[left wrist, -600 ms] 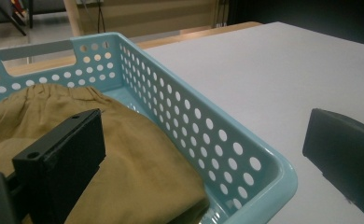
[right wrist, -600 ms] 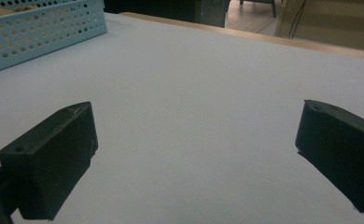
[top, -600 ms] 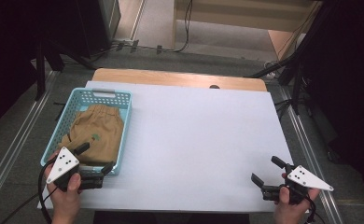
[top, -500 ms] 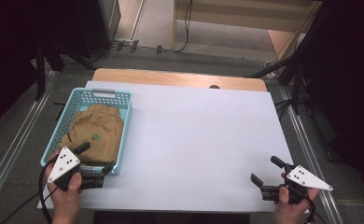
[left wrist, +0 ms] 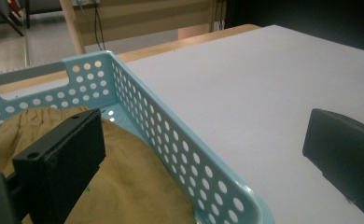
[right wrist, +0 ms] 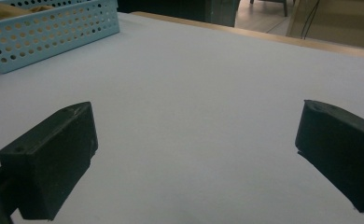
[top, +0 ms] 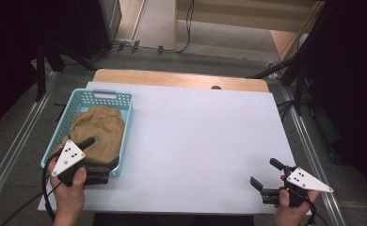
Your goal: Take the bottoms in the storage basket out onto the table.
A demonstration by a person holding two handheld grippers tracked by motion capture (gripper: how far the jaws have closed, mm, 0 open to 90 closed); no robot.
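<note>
A light blue perforated basket [top: 127, 120] stands at the left of the white table and holds a folded tan cloth [top: 97, 127]. My left gripper [top: 101, 151] is open at the basket's near right corner. In the left gripper view, the left gripper [left wrist: 201, 135] straddles the basket wall [left wrist: 171, 140], with one jaw over the cloth [left wrist: 129, 186] and the other over bare table. My right gripper [top: 263, 172] is open low over the table's near right, with nothing between its jaws. The right gripper view has the right gripper [right wrist: 196, 126] facing the basket [right wrist: 49, 28] far off.
The white table top [top: 200, 136] spreads wide between the two grippers. A wooden strip [top: 172, 79] runs along its far edge. Metal rails [top: 12, 155] flank the table on the floor, and cables and dark stands lie beyond the far edge.
</note>
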